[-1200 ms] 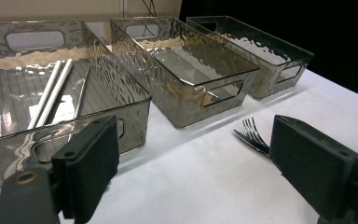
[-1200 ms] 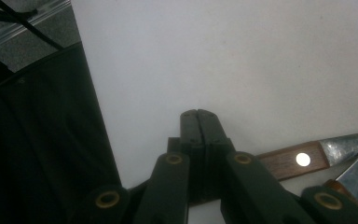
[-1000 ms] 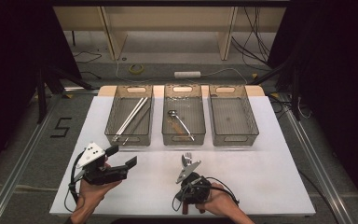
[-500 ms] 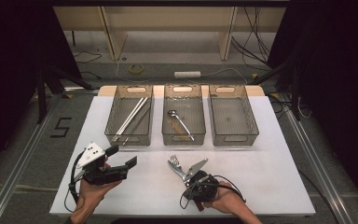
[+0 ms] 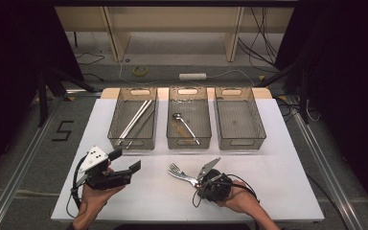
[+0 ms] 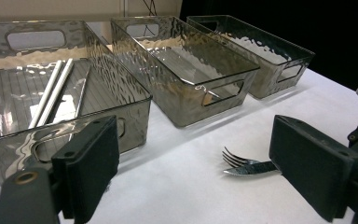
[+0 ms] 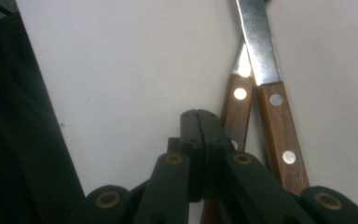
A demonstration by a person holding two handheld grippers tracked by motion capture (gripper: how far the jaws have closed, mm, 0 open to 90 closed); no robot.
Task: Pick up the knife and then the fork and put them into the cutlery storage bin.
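Lab, floor rails (image 5: 9, 191), loose cables (image 5: 263, 28)

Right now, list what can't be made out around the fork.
Right gripper view: top edge cuts off the metal ends of both wooden handles; the shut right gripper hides whether it grips them.
Left gripper view: fork handle behind a jaw of the left gripper.
High view: handles hidden under the right gripper.

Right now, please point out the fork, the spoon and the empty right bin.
fork (image 5: 175, 169): high view, on its tines.
spoon (image 5: 177, 116): high view, on its bowl, in the middle bin.
right bin (image 5: 242, 142): high view, on its near wall.
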